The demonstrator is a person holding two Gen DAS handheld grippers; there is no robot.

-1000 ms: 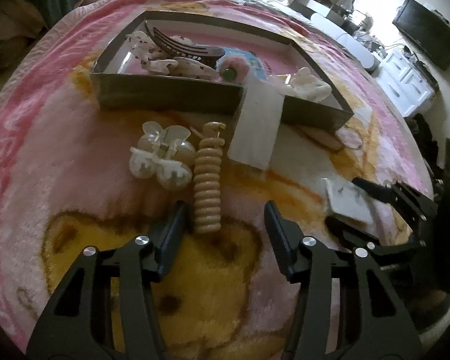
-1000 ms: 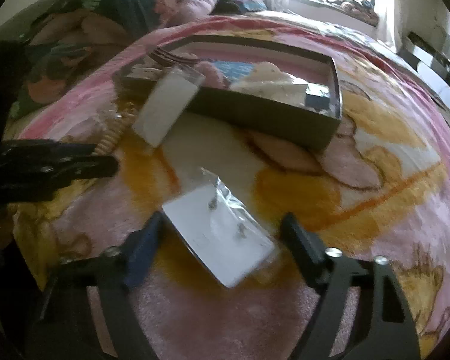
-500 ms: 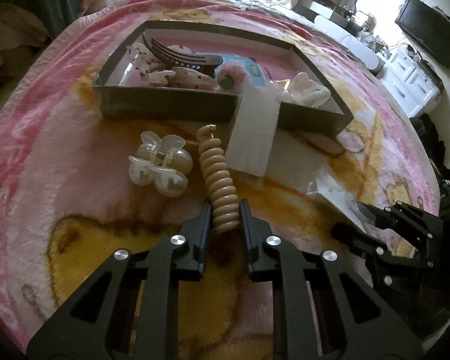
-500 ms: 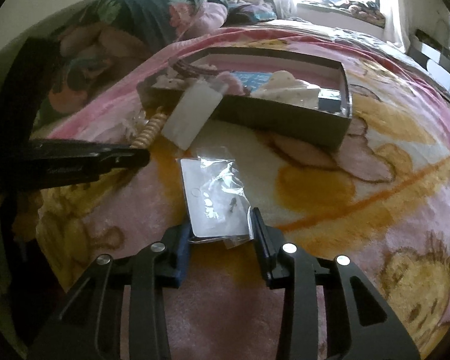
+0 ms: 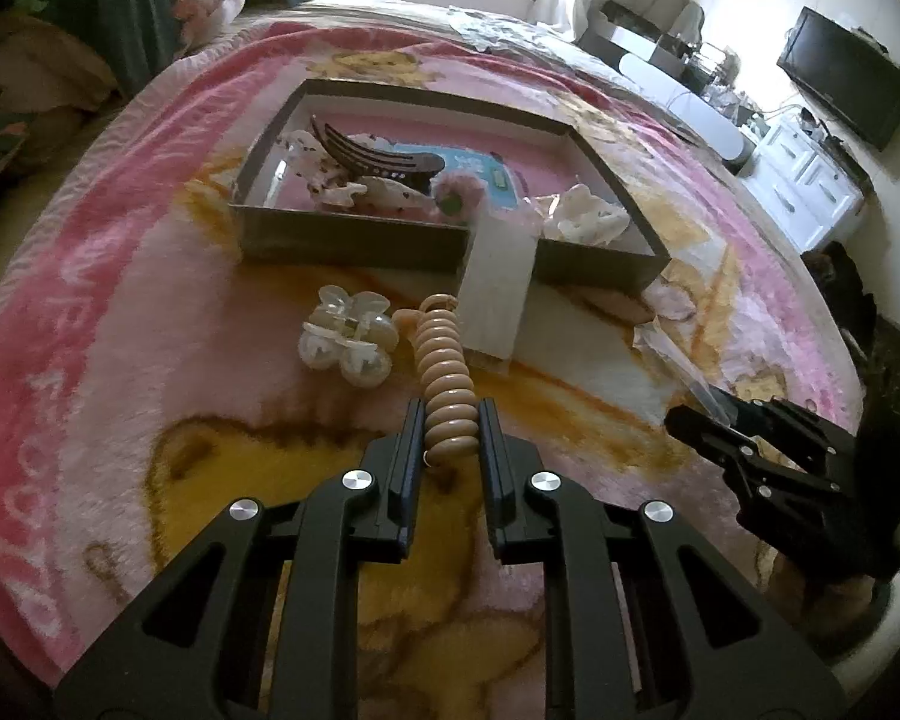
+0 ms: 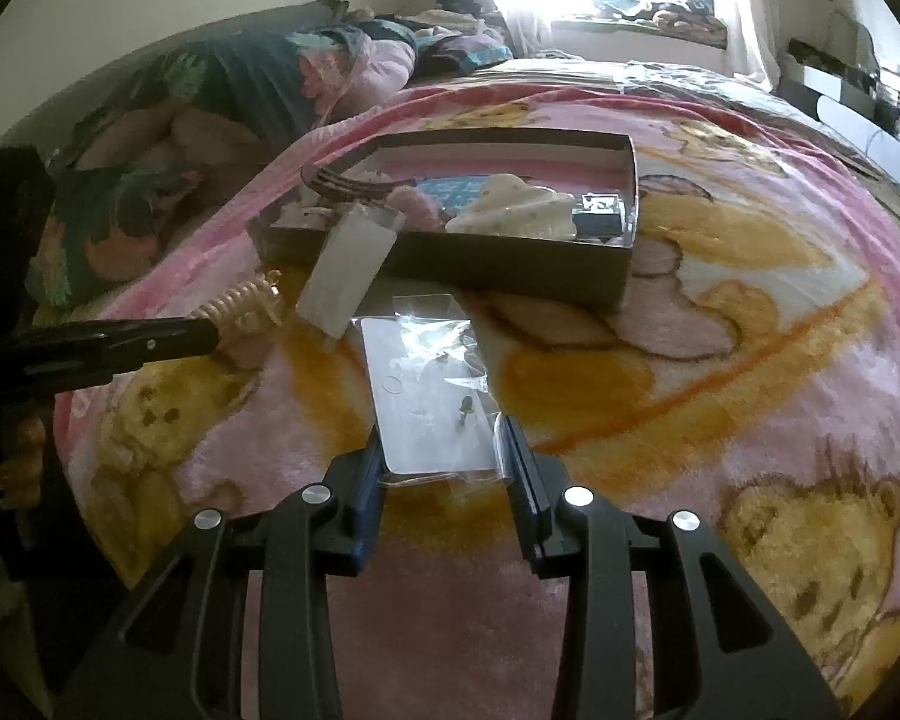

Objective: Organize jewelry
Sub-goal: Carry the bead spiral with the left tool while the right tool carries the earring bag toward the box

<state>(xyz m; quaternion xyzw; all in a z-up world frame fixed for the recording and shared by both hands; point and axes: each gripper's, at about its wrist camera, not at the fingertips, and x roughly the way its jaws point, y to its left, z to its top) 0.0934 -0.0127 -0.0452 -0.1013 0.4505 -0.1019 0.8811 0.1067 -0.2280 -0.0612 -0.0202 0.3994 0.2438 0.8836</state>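
My left gripper point(image 5: 449, 433) is shut on the near end of a beige spiral hair tie point(image 5: 445, 387), which stretches away over the blanket. My right gripper point(image 6: 445, 461) is shut on the near edge of a white earring card in a clear plastic bag point(image 6: 429, 396), lifted off the blanket. A shallow dark box point(image 5: 354, 243) farther back holds several hair clips, a dark comb clip point(image 5: 378, 159) and a pink pom-pom point(image 5: 457, 192). In the left wrist view the right gripper point(image 5: 699, 420) shows at the right with the bag point(image 5: 669, 354).
A pearly white claw clip point(image 5: 348, 345) lies on the pink plush blanket point(image 5: 120, 300) left of the hair tie. A white card packet point(image 5: 498, 288) leans on the box's front wall. Pillows lie at the far left, white drawers point(image 5: 810, 192) and a dark screen at the right.
Both grippers went from open to shut, the left on the spiral hair tie, the right on the bagged earring card. Both have since risen a little with their items.
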